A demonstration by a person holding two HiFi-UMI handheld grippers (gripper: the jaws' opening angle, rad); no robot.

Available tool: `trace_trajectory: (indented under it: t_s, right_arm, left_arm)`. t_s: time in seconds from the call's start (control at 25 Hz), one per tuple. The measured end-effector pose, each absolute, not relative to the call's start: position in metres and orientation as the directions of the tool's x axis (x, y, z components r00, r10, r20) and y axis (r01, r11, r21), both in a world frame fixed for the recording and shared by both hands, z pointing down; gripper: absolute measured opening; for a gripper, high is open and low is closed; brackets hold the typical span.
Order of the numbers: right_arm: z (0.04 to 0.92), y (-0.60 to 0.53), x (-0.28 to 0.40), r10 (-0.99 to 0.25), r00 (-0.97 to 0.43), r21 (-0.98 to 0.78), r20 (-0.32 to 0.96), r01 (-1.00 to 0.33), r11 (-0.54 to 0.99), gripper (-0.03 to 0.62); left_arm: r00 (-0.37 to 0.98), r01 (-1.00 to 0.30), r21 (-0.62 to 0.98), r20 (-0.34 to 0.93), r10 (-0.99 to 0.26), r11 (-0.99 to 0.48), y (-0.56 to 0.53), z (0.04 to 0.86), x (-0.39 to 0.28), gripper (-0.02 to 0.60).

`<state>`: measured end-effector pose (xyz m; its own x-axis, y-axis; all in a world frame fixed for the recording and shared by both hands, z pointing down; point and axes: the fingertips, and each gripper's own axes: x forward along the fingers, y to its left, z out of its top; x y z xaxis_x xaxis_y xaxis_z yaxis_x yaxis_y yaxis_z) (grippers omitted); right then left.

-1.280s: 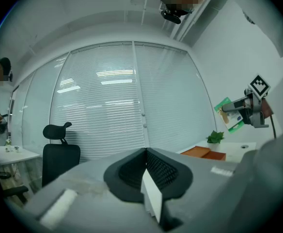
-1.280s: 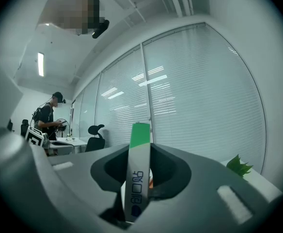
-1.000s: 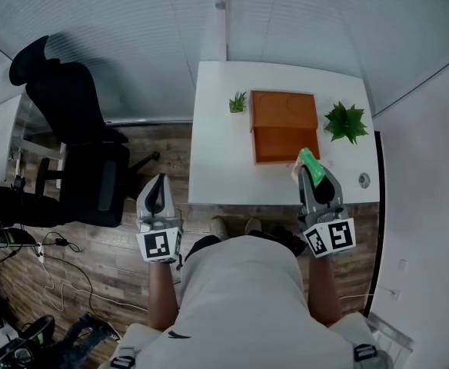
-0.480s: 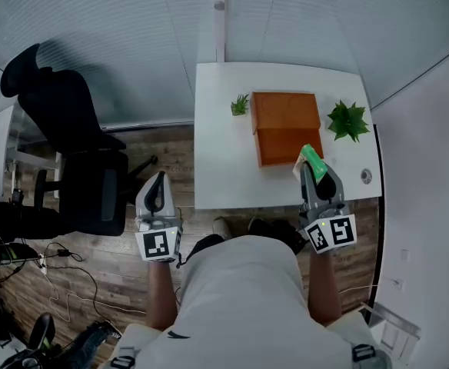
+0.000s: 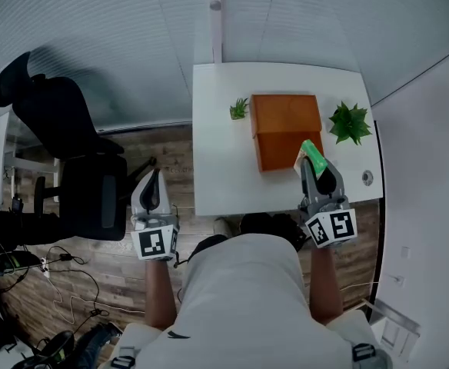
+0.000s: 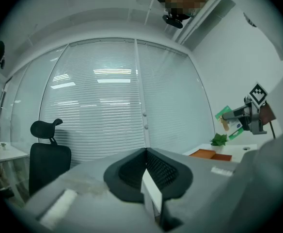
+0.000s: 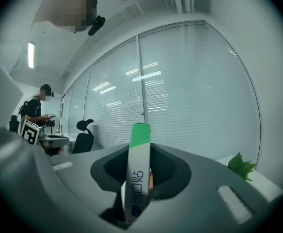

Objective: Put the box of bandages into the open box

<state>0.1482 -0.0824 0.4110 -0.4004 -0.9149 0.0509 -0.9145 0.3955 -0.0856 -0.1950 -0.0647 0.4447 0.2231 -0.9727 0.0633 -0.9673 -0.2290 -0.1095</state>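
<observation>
The right claw (image 5: 315, 169) pinches the bandage box (image 5: 310, 152), held up by the near corner of the open box (image 5: 284, 118) on the counter (image 5: 221, 156). Move it over the middle, go low, then let go. The left claw (image 5: 151, 186) is pressed together, empty.

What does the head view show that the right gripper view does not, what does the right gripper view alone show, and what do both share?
Only the head view: the orange box on the table, the small plant beside that box, and the wooden floor. Only the right gripper view: a person standing far off at the left, and print on the narrow edge of the bandage box. Both: that bandage box clamped in the right gripper, the larger plant, the black chair and the window blinds.
</observation>
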Motion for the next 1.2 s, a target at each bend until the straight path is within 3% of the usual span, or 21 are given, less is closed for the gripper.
trace_trajectory:
  t_s: [0.6, 0.84, 0.96, 1.08, 1.2]
  right_arm:
    - [0.443, -0.129, 0.157, -0.891, -0.439, -0.028, 0.116, -0.898, 0.438, 0.087]
    - [0.471, -0.142, 0.153, -0.890, -0.405, 0.169, 0.211, -0.881, 0.441, 0.087]
    - [0.500, -0.144, 0.142, -0.870, -0.377, 0.417, 0.317, -0.769, 0.485, 0.087]
    - [0.534, -0.140, 0.128, -0.846, -0.339, 0.645, 0.412, -0.547, 0.534, 0.087]
    - [0.565, -0.140, 0.119, -0.820, -0.318, 0.730, 0.476, -0.376, 0.570, 0.087]
  left_arm:
    - [0.171, -0.980, -0.088, 0.067, -0.983, -0.176, -0.085, 0.449, -0.185, 0.006]
    - [0.165, -0.980, -0.098, 0.075, -0.984, -0.171, -0.084, 0.451, -0.186, 0.006]
    - [0.165, -0.980, -0.100, 0.083, -0.983, -0.173, -0.084, 0.453, -0.186, 0.006]
    - [0.164, -0.980, -0.101, 0.086, -0.983, -0.173, -0.083, 0.454, -0.187, 0.006]
    - [0.162, -0.980, -0.102, 0.083, -0.983, -0.171, -0.083, 0.453, -0.189, 0.006]
